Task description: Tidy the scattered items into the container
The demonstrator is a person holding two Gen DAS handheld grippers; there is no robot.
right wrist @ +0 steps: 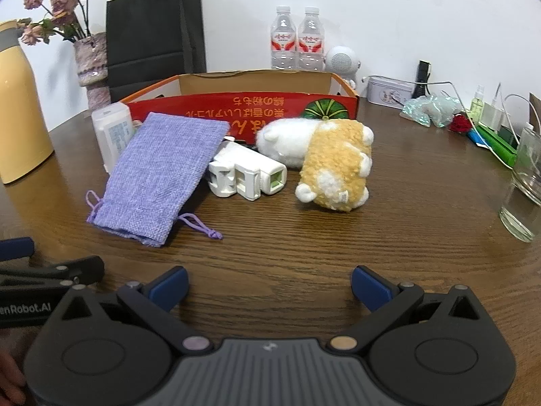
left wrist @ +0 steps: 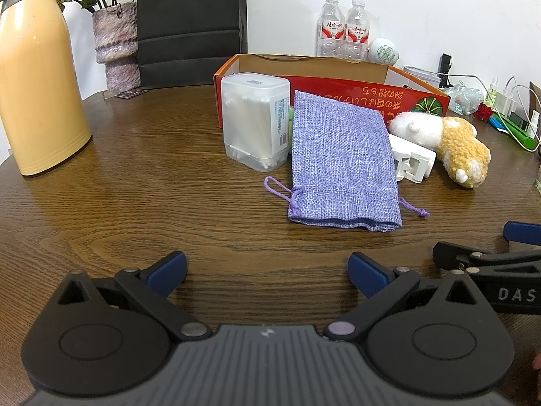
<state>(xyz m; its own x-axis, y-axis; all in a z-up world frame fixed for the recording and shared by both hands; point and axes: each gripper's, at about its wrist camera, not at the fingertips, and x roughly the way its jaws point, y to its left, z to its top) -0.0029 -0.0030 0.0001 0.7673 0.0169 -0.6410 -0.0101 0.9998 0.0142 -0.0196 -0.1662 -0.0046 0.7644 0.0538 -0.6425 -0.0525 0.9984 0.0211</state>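
A red cardboard box stands open at the back of the wooden table. In front of it lie a lilac drawstring pouch, a clear cotton-swab box, a white plastic gadget and a white-and-tan plush toy. My left gripper hovers open over bare table in front of the pouch. My right gripper is open too, nothing between its fingers, short of the gadget and plush. Each gripper shows at the other view's edge.
A yellow thermos stands at the left, with a flower vase and a black paper bag behind. Two water bottles, a small speaker, a tin, cables and clutter line the back right. A drinking glass stands at the right.
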